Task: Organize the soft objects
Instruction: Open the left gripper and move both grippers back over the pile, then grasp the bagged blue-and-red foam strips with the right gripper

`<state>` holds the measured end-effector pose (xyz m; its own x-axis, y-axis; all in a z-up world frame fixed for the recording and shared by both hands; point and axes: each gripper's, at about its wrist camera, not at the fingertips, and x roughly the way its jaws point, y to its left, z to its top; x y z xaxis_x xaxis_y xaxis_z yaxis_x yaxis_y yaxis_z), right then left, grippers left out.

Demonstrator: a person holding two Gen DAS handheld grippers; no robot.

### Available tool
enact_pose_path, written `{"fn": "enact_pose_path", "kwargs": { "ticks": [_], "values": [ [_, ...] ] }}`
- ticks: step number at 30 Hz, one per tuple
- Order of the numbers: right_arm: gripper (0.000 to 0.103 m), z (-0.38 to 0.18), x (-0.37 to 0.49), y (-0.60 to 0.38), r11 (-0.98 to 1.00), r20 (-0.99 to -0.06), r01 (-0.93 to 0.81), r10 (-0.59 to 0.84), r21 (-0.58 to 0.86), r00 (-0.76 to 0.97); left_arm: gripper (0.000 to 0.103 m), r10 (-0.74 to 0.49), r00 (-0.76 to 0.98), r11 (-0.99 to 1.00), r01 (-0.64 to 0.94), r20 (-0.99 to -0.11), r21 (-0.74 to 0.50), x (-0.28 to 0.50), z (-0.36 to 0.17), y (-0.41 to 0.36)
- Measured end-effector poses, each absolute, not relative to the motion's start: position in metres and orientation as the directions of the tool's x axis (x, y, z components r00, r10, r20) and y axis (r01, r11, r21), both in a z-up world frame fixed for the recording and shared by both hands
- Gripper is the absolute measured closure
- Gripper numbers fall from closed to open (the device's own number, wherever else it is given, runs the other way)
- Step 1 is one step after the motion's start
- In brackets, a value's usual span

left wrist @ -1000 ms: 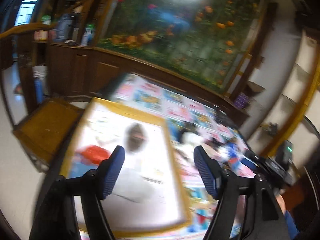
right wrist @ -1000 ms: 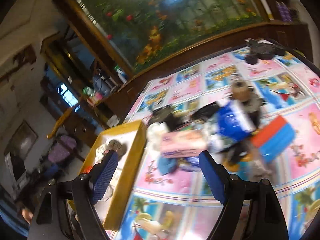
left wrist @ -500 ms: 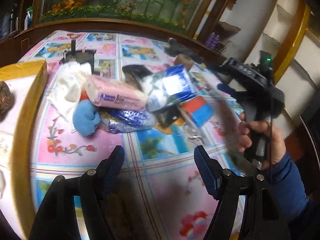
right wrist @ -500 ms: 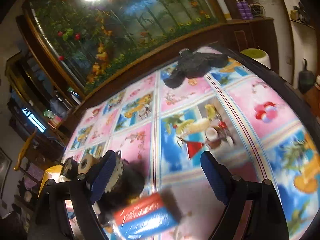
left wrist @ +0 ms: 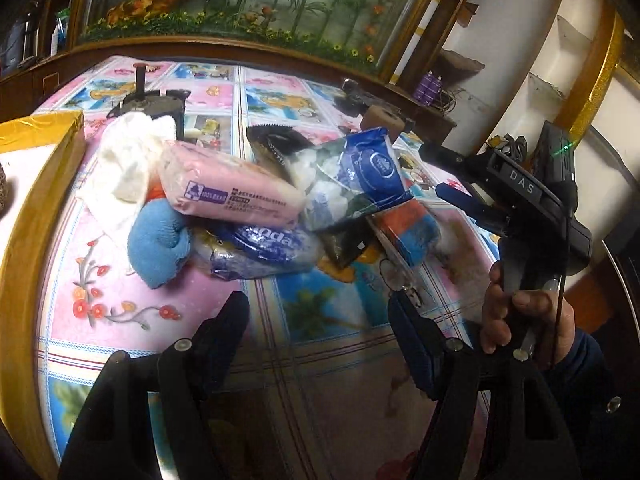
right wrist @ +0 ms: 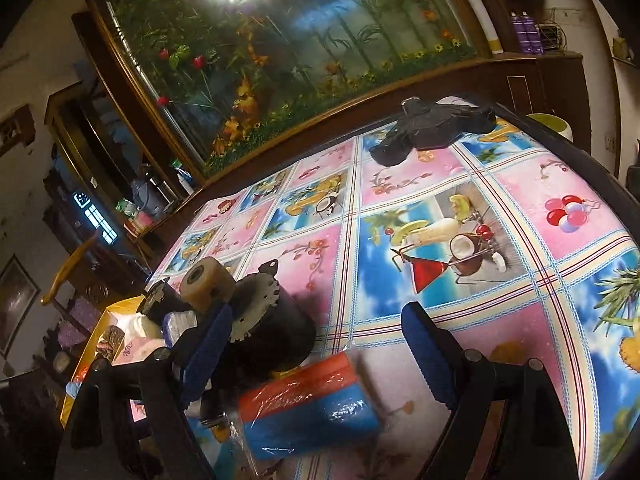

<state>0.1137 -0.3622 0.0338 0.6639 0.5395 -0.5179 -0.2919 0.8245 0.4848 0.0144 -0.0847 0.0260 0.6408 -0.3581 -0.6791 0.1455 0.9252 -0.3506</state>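
A pile of soft goods lies on the patterned tablecloth: a pink tissue pack [left wrist: 236,194], a blue-and-white tissue pack [left wrist: 352,178], a white cloth [left wrist: 128,160], a blue cloth ball [left wrist: 160,246], a crumpled blue bag [left wrist: 264,250] and a wrapped red-and-blue sponge [left wrist: 412,228], also in the right wrist view [right wrist: 308,404]. My left gripper [left wrist: 320,340] is open and empty, just short of the pile. My right gripper [right wrist: 316,352] is open and empty, over the sponge; it also shows in the left wrist view [left wrist: 476,200].
A yellow-rimmed tray [left wrist: 24,216] sits left of the pile. A black pot [right wrist: 276,328] and tape roll [right wrist: 206,280] stand in the pile. A black object [right wrist: 432,126] lies at the table's far edge. A wooden cabinet with a fish tank [right wrist: 280,48] stands behind.
My left gripper swung from over the tray to face the pile. My right gripper moved right and down, close over the sponge. Both stayed open.
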Motion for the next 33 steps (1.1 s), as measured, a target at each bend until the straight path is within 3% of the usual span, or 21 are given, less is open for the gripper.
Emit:
{"fn": "enact_pose_path", "kwargs": {
  "ticks": [3, 5, 9, 11, 14, 18, 23, 29, 33],
  "values": [
    [0.014, 0.032, 0.116, -0.36, 0.832, -0.533, -0.279, 0.529, 0.479, 0.661, 0.032, -0.36, 0.616, 0.923, 0.125, -0.701, -0.364, 0.018, 0.023, -0.083],
    [0.013, 0.026, 0.122, -0.355, 0.851, -0.601, -0.248, 0.507, 0.463, 0.618, 0.03, -0.364, 0.613, 0.92, 0.12, -0.701, -0.373, 0.019, 0.022, -0.081],
    [0.013, 0.016, 0.13, -0.375, 0.809, -0.633, -0.158, 0.549, 0.566, 0.546, 0.025, -0.288, 0.626, 0.951, 0.098, -0.725, -0.293, 0.013, 0.025, -0.085],
    [0.013, 0.018, 0.129, -0.383, 0.794, -0.621, -0.146, 0.562, 0.59, 0.547, 0.025, -0.217, 0.662, 0.968, 0.054, -0.717, -0.244, 0.001, 0.028, -0.087],
    [0.013, 0.013, 0.128, -0.385, 0.771, -0.615, -0.146, 0.593, 0.621, 0.519, 0.025, -0.209, 0.635, 0.972, 0.051, -0.744, -0.23, -0.009, 0.027, -0.091],
    [0.013, 0.014, 0.124, -0.366, 0.772, -0.623, -0.233, 0.621, 0.591, 0.476, 0.022, -0.29, 0.621, 0.934, 0.018, -0.728, -0.357, -0.016, 0.023, -0.079],
    [0.013, 0.019, 0.073, -0.327, 0.671, -0.627, -0.438, 0.732, 0.598, 0.266, 0.022, -0.281, 0.636, 0.925, -0.021, -0.719, -0.38, -0.024, 0.026, -0.063],
    [0.012, 0.05, 0.012, -0.325, 0.621, -0.652, -0.626, 0.724, 0.473, 0.226, 0.022, -0.257, 0.689, 0.909, -0.065, -0.678, -0.411, -0.03, 0.03, -0.047],
    [0.011, 0.057, 0.008, -0.307, 0.625, -0.753, -0.743, 0.602, 0.239, 0.264, 0.022, -0.267, 0.71, 0.895, -0.067, -0.651, -0.441, -0.032, 0.032, -0.04]
  ]
}}
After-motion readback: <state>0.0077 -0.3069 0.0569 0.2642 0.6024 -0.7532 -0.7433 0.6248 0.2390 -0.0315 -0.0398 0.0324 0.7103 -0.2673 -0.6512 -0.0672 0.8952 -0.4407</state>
